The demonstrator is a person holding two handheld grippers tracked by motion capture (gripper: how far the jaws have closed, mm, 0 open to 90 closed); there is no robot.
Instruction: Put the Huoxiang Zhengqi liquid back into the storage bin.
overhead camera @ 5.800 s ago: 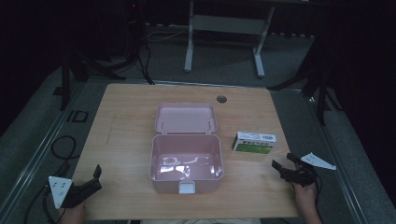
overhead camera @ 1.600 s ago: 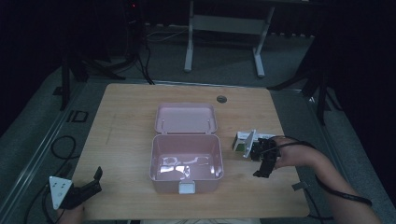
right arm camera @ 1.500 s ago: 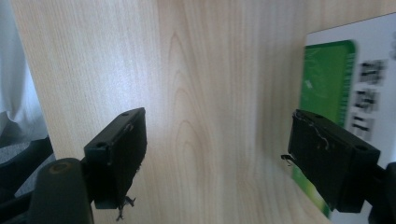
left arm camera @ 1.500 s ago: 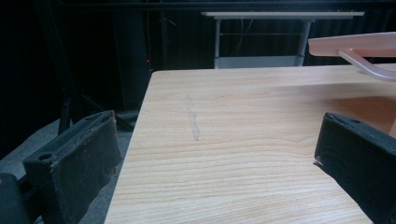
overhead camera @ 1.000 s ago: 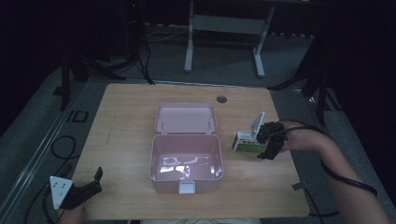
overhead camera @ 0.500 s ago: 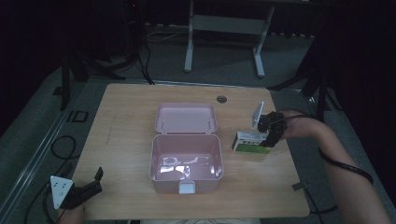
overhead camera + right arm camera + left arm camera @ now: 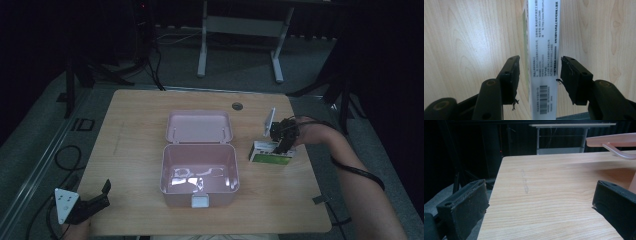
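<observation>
Both jaws of the right gripper (image 7: 537, 75) have just been closing around the small printed carton (image 7: 541, 57) on the table (image 7: 130, 130) beside the open pink box (image 7: 200, 170), narrow gaps remaining; a lift looks imminent.

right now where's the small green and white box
In the high view the small green and white box lies on the table's right side, just right of the open pink case, between the jaws of the right gripper.
</observation>
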